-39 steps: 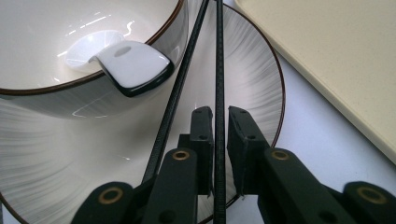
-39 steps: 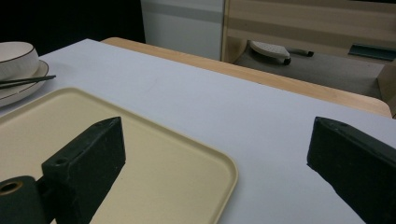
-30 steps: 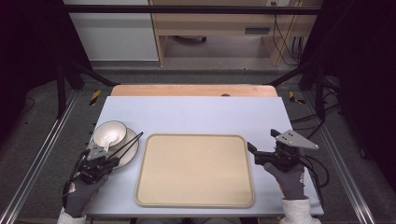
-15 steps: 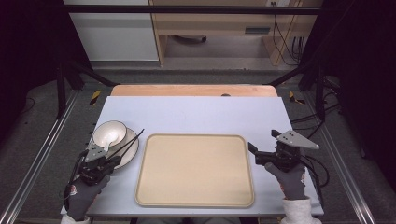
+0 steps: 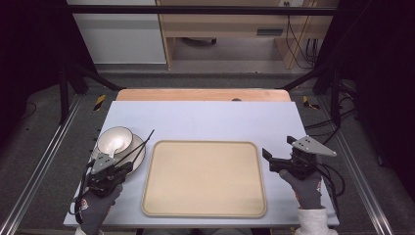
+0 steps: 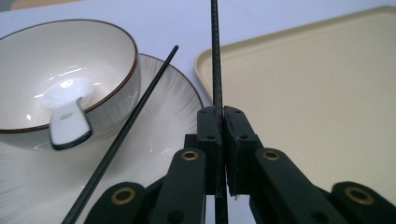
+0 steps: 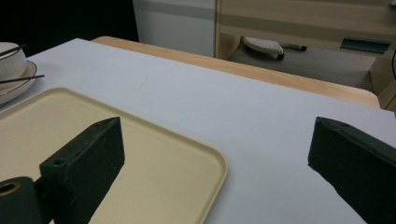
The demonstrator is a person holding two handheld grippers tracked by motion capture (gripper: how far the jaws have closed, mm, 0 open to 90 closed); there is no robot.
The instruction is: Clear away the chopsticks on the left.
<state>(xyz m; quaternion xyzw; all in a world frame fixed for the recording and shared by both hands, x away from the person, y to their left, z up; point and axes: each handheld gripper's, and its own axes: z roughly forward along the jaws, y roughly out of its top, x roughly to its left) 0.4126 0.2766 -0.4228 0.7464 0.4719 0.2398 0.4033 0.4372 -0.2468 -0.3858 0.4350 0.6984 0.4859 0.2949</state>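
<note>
Holding one thin black chopstick [image 6: 215, 56] pinched between its pressed-together pads, the left claw [image 5: 113, 169] sits at the near-left of the table, just by the white ribbed plate [image 5: 138, 155]. In the left gripper view the held stick stands up from the jaws and crosses the near-left corner of the beige rectangular plastic tray [image 5: 204, 178]; whether it has come fully off the plate cannot be told. The second black chopstick [image 6: 126, 130] lies slanted across the plate, against the side of the white ceramic bowl with a dark rim [image 5: 114, 140], which stands on the plate with a white ceramic spoon [image 6: 70, 119] inside.

Progress, judged: early. One stick gripped; the other stick, bowl, spoon and plate are untouched; the tray is bare.

The right claw [image 5: 278, 160] hovers with jaws spread wide and nothing between them, just off the tray's right edge.

Room: the raised tray rim lies immediately right of the held stick, and the bowl wall close on its left. The pale grey table [image 5: 205, 120] beyond the tray is open. The near table edge is close behind both hands.
</note>
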